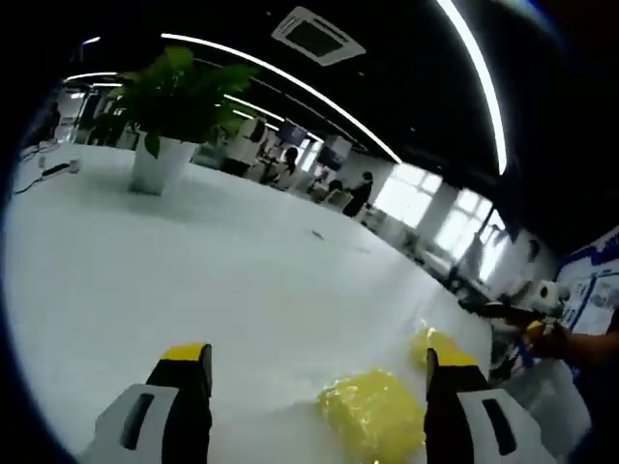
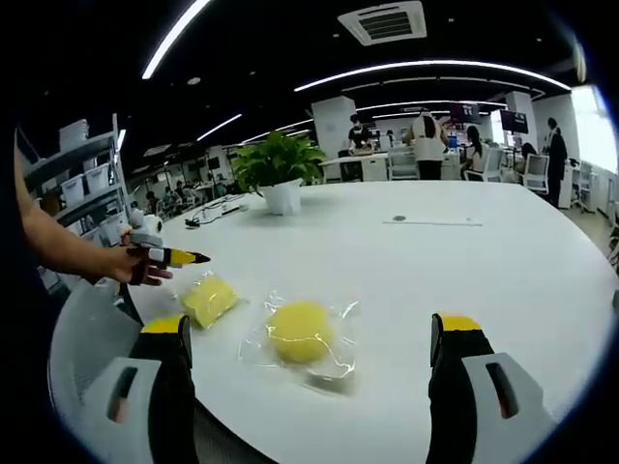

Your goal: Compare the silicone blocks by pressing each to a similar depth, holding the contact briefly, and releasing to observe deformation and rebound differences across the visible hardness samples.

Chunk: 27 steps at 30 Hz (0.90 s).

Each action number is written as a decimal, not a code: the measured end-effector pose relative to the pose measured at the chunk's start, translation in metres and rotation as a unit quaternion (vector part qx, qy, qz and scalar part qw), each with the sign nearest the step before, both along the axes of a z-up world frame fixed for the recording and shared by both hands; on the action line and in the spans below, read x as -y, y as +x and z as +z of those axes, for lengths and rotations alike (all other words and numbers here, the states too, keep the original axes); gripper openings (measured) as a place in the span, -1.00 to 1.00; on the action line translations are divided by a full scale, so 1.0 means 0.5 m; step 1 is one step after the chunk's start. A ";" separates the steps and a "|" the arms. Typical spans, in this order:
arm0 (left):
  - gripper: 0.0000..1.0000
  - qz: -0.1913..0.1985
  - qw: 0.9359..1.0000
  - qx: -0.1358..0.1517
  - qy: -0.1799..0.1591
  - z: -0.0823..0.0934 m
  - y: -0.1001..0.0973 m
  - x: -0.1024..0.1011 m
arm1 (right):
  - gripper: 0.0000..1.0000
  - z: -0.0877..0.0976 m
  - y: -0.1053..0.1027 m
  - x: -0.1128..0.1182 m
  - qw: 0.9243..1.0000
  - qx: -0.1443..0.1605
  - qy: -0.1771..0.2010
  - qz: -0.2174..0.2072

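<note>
Two yellow silicone blocks in clear wrap lie on the white table [image 2: 484, 261]. A round block [image 2: 300, 331] sits between and just beyond the jaws of my right gripper [image 2: 314, 324], which stands open and clear of it. A squarer block [image 2: 210, 300] lies to its left. My left gripper [image 2: 172, 256], held in a hand, hovers beyond that block. In the left gripper view my left gripper [image 1: 314, 356] is open above the table, with the squarer block [image 1: 372, 416] low by the right jaw and the round block [image 1: 433, 343] partly hidden behind that jaw.
A potted plant [image 2: 279, 164] stands at the far side of the table, with cables [image 2: 208, 215] beside it. A grey chair [image 2: 82, 333] is at the near left edge, shelves [image 2: 82, 169] behind it. People sit at desks [image 2: 426, 145] in the background.
</note>
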<state>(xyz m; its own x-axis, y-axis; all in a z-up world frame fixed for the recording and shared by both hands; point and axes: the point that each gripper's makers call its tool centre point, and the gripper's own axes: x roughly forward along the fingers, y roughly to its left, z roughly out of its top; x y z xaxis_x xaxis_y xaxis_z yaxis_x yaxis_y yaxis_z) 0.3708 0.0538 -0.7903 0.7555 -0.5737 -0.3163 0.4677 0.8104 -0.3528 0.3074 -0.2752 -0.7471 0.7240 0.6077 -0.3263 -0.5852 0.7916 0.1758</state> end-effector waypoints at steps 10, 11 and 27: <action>1.00 -0.037 0.994 0.041 0.097 0.080 -0.048 -0.051 | 0.93 -0.012 -0.014 -0.013 0.998 0.012 -0.047 0.035; 1.00 -0.033 0.994 0.049 0.092 0.092 -0.054 -0.056 | 0.93 -0.013 -0.017 -0.014 0.998 0.011 -0.047 0.036; 1.00 -0.036 0.990 0.073 0.114 0.113 -0.184 -0.093 | 0.93 -0.022 -0.033 0.007 0.999 0.006 -0.044 0.019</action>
<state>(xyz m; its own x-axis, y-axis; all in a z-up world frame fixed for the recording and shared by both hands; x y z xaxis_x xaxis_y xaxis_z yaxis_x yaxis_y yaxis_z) 0.2786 0.1001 -0.7340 0.7621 -0.5547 -0.3339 0.5605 0.8234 -0.0885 0.2908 -0.2786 -0.7583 0.7046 0.6047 -0.3713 -0.6169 0.7806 0.1006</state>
